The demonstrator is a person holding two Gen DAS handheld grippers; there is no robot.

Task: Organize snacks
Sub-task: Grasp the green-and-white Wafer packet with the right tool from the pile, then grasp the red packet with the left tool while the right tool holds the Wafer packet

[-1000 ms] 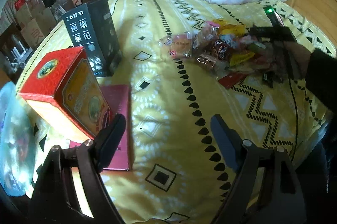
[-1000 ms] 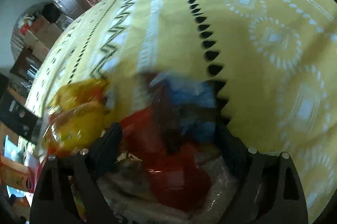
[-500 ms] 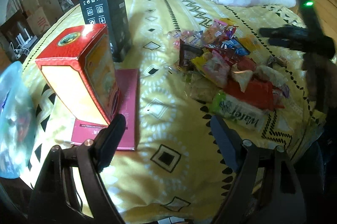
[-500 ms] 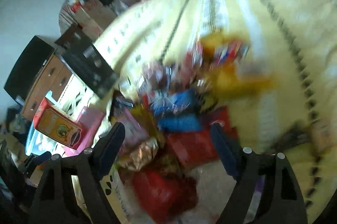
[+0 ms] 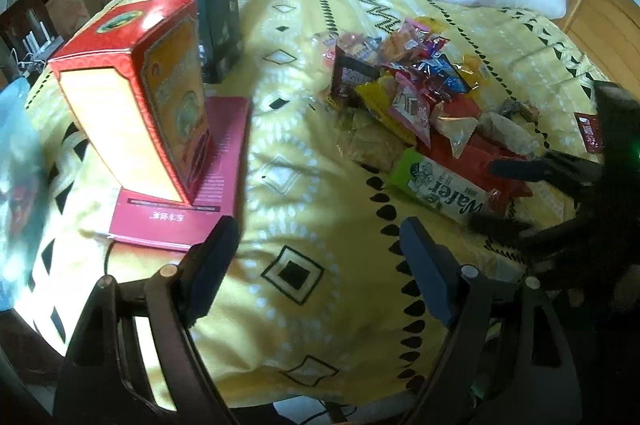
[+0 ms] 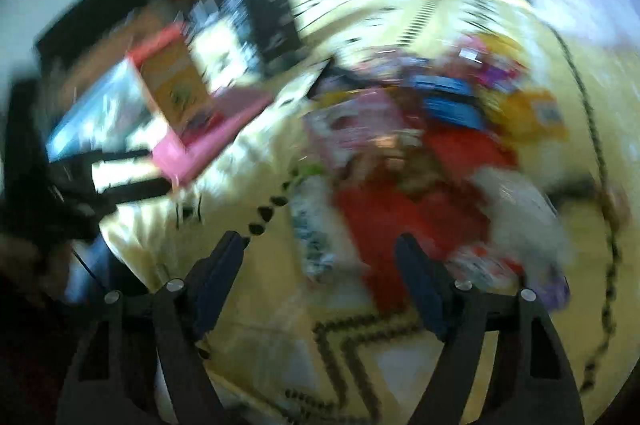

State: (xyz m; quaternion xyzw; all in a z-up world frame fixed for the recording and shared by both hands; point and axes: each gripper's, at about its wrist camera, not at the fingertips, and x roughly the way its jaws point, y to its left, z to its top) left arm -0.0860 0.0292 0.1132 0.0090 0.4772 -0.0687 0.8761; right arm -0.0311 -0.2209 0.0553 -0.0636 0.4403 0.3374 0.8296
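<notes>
The left gripper (image 5: 316,257) hangs open and empty over the yellow bedspread (image 5: 304,185). The right gripper (image 6: 320,265), also empty, is closing above the snack pile (image 5: 424,109), which lies right of the red box (image 5: 132,93).

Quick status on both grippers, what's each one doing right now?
Left gripper: open, nothing between its fingers, above bare yellow bedspread.
Right gripper: jaws closing, nothing between them; snack pile lies beyond the tips.
</notes>
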